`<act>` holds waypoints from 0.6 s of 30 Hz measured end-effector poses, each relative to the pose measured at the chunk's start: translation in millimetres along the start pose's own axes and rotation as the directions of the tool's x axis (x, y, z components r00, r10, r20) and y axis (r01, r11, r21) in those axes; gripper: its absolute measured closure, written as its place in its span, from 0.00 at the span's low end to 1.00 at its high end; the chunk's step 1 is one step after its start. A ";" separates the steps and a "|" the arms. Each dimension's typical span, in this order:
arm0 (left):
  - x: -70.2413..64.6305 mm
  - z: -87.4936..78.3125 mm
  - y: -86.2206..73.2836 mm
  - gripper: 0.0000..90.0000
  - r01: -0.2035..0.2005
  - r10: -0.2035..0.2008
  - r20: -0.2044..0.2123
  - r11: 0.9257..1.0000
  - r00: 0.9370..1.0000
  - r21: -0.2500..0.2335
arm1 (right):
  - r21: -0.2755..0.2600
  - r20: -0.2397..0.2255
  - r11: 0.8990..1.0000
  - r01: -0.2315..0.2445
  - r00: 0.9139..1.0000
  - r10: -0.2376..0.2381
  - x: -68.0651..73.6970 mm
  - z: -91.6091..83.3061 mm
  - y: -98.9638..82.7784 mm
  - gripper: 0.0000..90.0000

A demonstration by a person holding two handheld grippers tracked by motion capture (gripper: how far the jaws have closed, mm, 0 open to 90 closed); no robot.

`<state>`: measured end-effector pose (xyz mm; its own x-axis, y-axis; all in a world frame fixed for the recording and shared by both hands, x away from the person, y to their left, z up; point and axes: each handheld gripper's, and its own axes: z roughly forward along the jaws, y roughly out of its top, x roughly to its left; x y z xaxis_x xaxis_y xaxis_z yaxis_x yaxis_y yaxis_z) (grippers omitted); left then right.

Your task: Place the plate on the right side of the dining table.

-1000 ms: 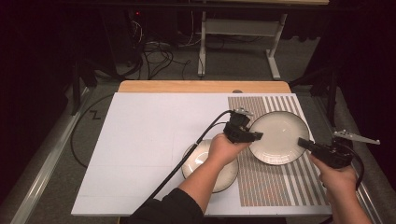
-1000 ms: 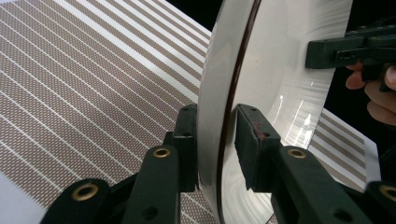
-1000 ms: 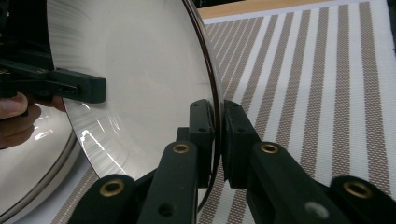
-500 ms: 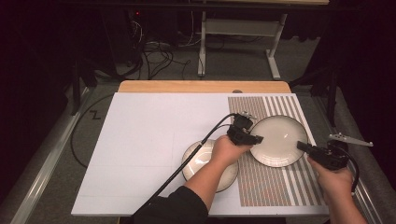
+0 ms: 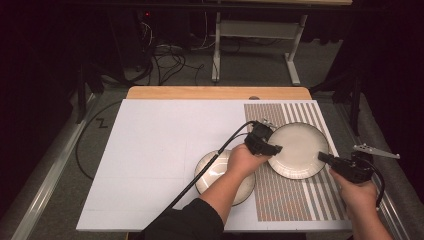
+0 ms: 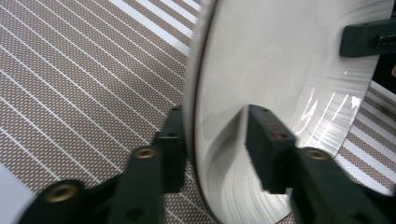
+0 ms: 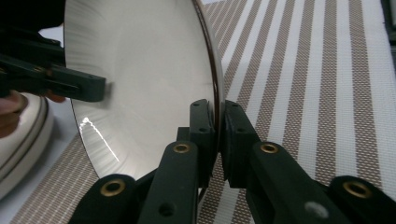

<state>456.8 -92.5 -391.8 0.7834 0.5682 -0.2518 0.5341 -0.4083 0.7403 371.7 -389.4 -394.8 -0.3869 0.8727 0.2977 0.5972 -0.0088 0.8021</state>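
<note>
White table (image 5: 150,150), striped mat (image 5: 300,200) at its right. Plate (image 5: 300,150) on mat, seemingly bare. Bowl (image 5: 210,172) left of plate, contents hidden by arm. Right gripper (image 5: 325,159) pinches plate's right rim. Left gripper (image 5: 272,148) straddles left rim, jaws just opening, pads apparently clear.

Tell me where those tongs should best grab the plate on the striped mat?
By the thin raised rim of the plate, one jaw above and one below, coming in level from the mat's outer edge. The right tongs pinch it that way already; the centre is too wide and flat.
</note>
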 end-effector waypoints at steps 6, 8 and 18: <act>-0.7 -14.8 1.6 0.50 -0.017 0.016 -0.011 0.999 1.000 -0.049 | 0.002 0.008 1.000 -0.007 1.000 0.007 -1.9 3.9 0.5 0.95; -1.7 -22.7 0.5 0.44 -0.010 0.010 0.001 0.998 1.000 -0.067 | 0.001 0.010 1.000 -0.009 1.000 0.009 -1.7 4.6 0.9 0.95; 4.8 -71.7 -25.9 0.36 -0.029 0.029 0.003 0.988 1.000 -0.150 | 0.024 0.049 0.999 -0.026 0.998 0.025 -1.6 10.6 3.2 0.93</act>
<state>423.9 -28.1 -367.5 0.7996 0.5540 -0.2317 0.4579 -0.3129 0.8321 381.7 -385.6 -398.2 -0.3371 0.8950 0.2922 0.6238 -0.0201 0.7813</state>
